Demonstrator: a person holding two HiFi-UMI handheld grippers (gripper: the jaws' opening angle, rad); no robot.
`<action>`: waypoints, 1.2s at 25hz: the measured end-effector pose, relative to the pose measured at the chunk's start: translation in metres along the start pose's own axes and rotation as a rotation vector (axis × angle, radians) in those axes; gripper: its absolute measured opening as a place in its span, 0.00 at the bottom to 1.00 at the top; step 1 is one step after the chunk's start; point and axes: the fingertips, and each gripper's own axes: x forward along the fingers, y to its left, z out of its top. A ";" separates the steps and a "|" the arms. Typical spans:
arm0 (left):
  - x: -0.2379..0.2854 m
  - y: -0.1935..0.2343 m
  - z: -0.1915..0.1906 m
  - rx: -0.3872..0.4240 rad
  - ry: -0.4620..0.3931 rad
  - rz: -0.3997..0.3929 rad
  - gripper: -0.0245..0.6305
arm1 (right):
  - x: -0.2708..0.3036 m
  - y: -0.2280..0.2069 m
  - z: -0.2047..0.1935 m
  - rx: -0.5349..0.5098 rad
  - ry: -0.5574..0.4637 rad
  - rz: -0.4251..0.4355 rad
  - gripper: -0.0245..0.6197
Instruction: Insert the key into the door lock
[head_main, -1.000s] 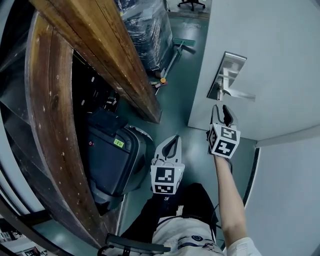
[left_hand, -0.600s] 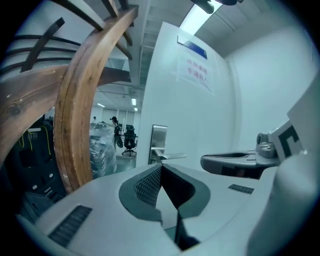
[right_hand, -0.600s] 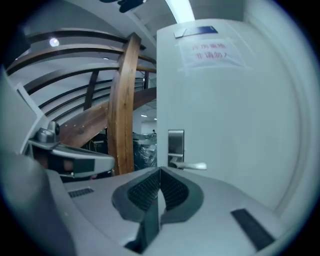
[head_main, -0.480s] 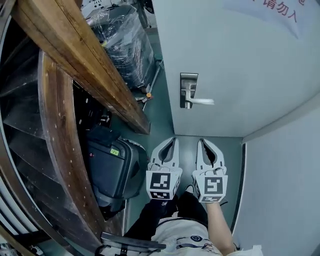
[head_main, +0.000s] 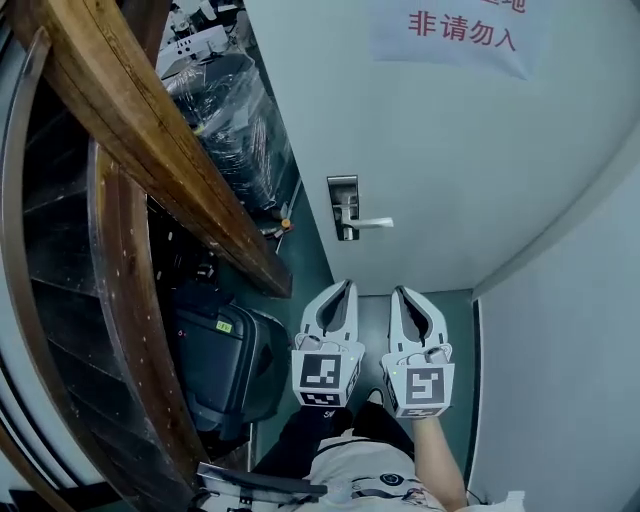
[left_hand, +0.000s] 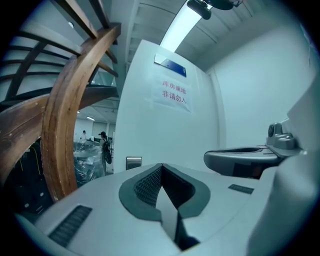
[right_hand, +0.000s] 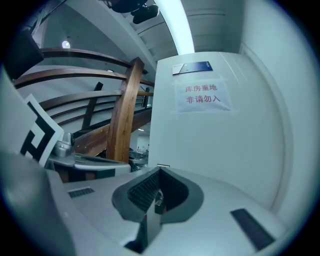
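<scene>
The white door (head_main: 440, 150) carries a metal lock plate (head_main: 343, 205) with a lever handle (head_main: 368, 223) that points right. My two grippers hover side by side below it, aimed at the door and well short of it. The left gripper (head_main: 349, 284) is shut with nothing in it; in its own view the lock plate (left_hand: 133, 162) shows just left of the closed jaws (left_hand: 161, 166). The right gripper (head_main: 400, 291) is shut on a small metal key (right_hand: 158, 198), which sits deep between its pads (right_hand: 142, 192). The lock plate's top edge (right_hand: 163, 165) peeks just over the jaw tips.
A curved wooden stair rail (head_main: 150, 130) runs down the left, with a black suitcase (head_main: 215, 365) and a plastic-wrapped pallet (head_main: 225, 110) below it. A paper sign with red characters (head_main: 455, 28) hangs on the door. A white wall (head_main: 560, 350) closes in on the right.
The right gripper drew back from just under the handle and now sits beside the left one. Both grippers rose, and the sign on the door came into view.
</scene>
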 end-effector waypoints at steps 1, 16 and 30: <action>0.000 -0.002 0.003 0.002 -0.006 -0.002 0.04 | -0.003 -0.002 0.001 0.004 -0.009 -0.003 0.05; 0.002 -0.005 0.030 0.051 -0.056 0.005 0.04 | -0.004 -0.014 0.026 0.001 -0.075 -0.022 0.05; 0.000 0.000 0.025 0.043 -0.043 -0.005 0.04 | 0.000 -0.005 0.022 0.002 -0.061 -0.008 0.05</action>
